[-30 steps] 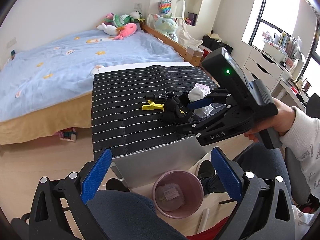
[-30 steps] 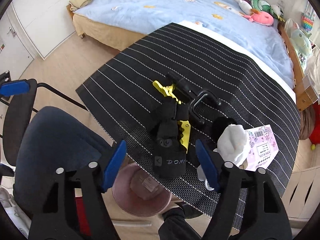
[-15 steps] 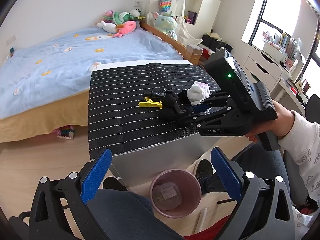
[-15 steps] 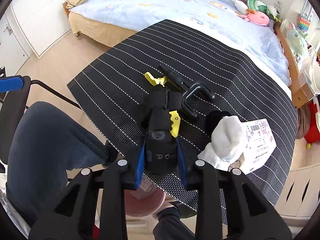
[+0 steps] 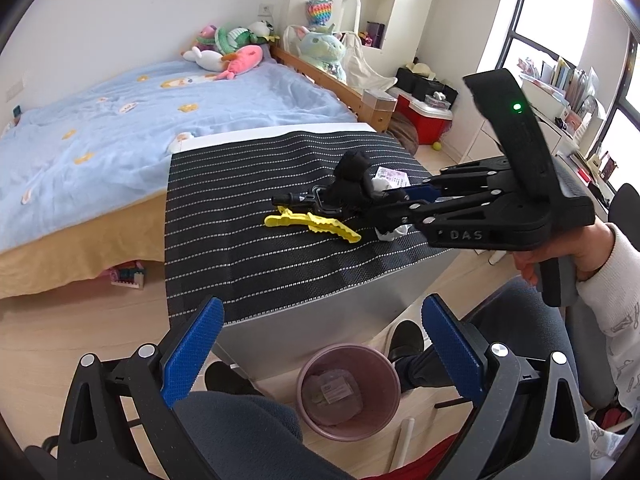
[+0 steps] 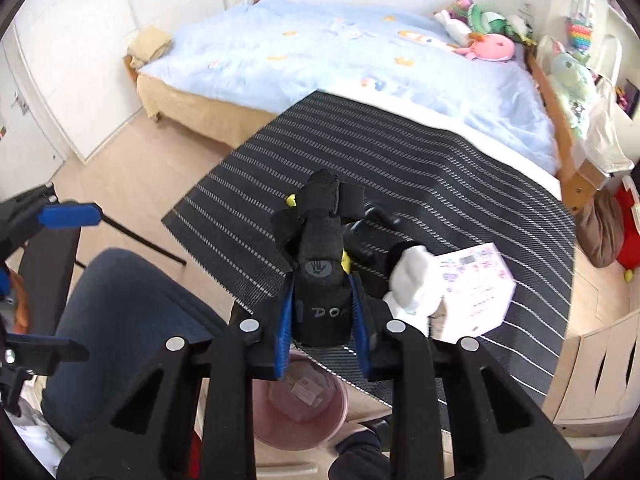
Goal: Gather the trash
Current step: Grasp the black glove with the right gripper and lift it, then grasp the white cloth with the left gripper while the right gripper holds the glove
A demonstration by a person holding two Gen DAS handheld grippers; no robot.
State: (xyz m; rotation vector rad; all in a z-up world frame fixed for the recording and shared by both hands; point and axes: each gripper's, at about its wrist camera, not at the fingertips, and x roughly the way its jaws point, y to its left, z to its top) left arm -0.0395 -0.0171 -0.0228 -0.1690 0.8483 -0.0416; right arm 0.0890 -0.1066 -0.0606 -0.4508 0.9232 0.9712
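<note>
Our right tongs [image 6: 322, 322] have just closed on the black fabric glove [image 6: 320, 276], lifting it off the striped black worktop [image 5: 256, 248] at frame centre; left tongs [image 5: 320, 356] hang released above the pink plastic bin [image 5: 348, 396], its likely destination.

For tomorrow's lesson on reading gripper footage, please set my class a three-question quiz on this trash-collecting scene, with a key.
1. True or false: the left gripper is closed on the yellow clip.
2. What does the right gripper hold? A) white crumpled tissue B) black glove C) pink-printed paper
3. Fill in: the pink bin stands on the ____, below the table edge.

Key: 1 false, its jaws stand open and empty; 2 B; 3 floor.
</note>
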